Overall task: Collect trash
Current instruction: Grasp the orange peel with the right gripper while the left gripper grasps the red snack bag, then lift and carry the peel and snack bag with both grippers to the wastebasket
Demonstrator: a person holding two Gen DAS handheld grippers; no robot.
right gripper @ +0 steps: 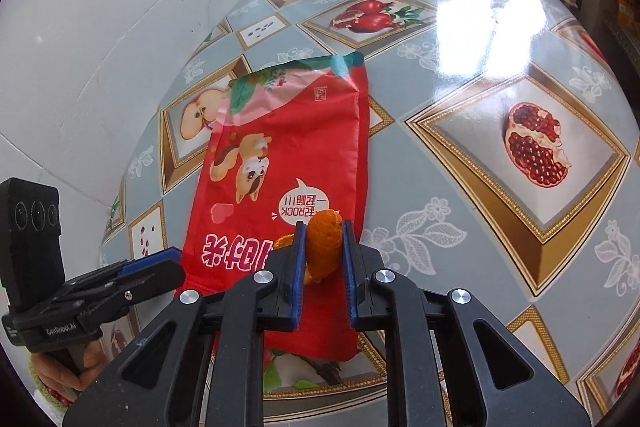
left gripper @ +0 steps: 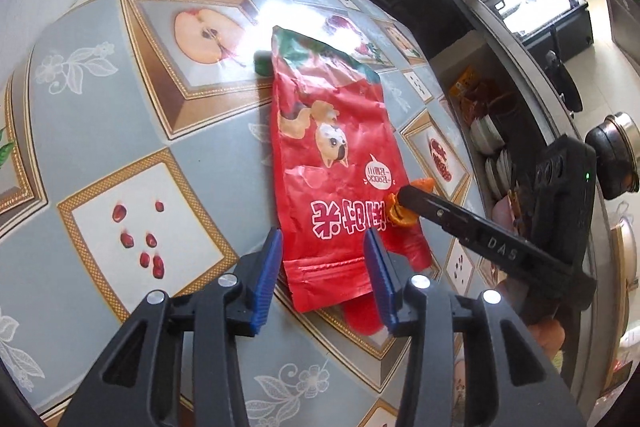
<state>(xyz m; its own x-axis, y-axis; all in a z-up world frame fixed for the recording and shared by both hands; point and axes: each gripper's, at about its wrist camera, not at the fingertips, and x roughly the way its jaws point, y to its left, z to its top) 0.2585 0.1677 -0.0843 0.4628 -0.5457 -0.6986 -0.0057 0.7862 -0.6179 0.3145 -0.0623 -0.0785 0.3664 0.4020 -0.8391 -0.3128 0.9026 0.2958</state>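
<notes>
One orange peel (right gripper: 324,233) sits pinched between right gripper (right gripper: 323,227) pads.

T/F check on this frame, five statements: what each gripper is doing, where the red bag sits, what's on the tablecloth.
1. The right gripper is shut on the orange peel. True.
2. The left gripper clamps the red snack bag. False: its jaws stand apart, with the bag's bottom edge between them and the pads not pressing.
3. The bag lies flat on the fruit-print tablecloth. True.
4. The bag's print shows a cat. False: a cartoon dog.
5. The peel is over the bare tablecloth, clear of the bag. False: it is held over the bag's lower part.
</notes>
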